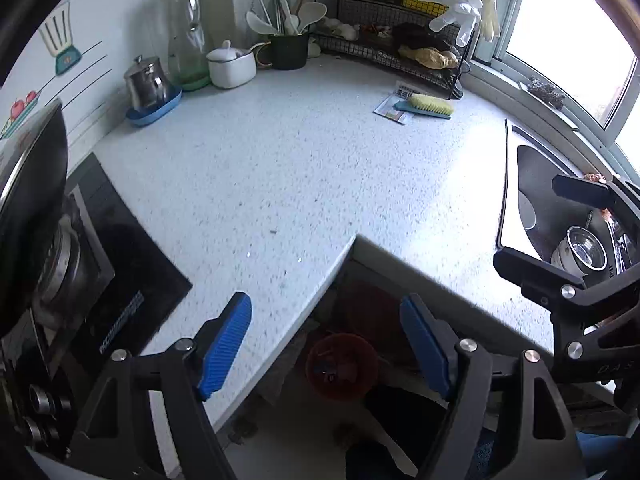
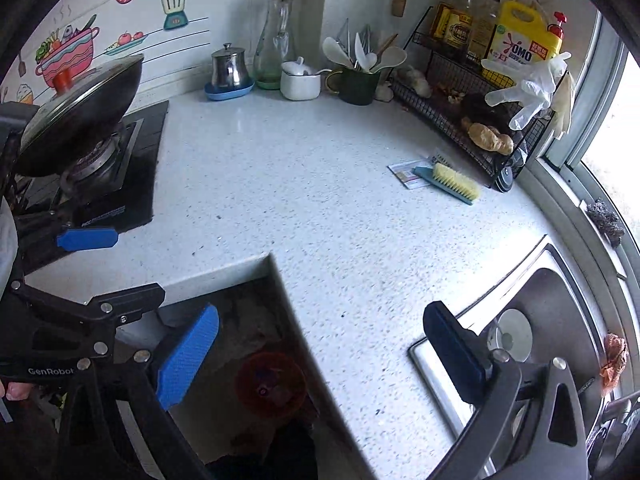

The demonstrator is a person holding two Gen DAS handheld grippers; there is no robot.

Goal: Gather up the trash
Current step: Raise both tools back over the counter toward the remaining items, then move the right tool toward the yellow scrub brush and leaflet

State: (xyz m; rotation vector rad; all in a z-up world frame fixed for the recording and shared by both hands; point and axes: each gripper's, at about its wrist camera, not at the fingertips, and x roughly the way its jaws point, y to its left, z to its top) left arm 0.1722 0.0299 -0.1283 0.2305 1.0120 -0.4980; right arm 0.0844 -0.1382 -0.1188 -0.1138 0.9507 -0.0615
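Note:
A red trash bin (image 1: 342, 366) stands on the floor below the inner corner of the speckled white counter (image 1: 300, 160); it also shows in the right wrist view (image 2: 270, 386). A flat paper packet (image 1: 390, 109) lies on the counter under a yellow brush (image 1: 428, 105), near the wire rack; the packet (image 2: 408, 170) and brush (image 2: 452, 182) show in the right wrist view too. My left gripper (image 1: 326, 344) is open and empty above the counter corner. My right gripper (image 2: 320, 354) is open and empty, over the counter beside the sink.
A wok with lid (image 2: 80, 116) sits on the stove at the left. A steel pot (image 2: 229, 66), glass carafe (image 2: 276, 36), white jar (image 2: 300, 80) and utensil cup (image 2: 358, 84) line the back wall. A wire rack (image 2: 472, 108) with bottles and gloves stands at the right. The sink (image 2: 560, 320) holds dishes.

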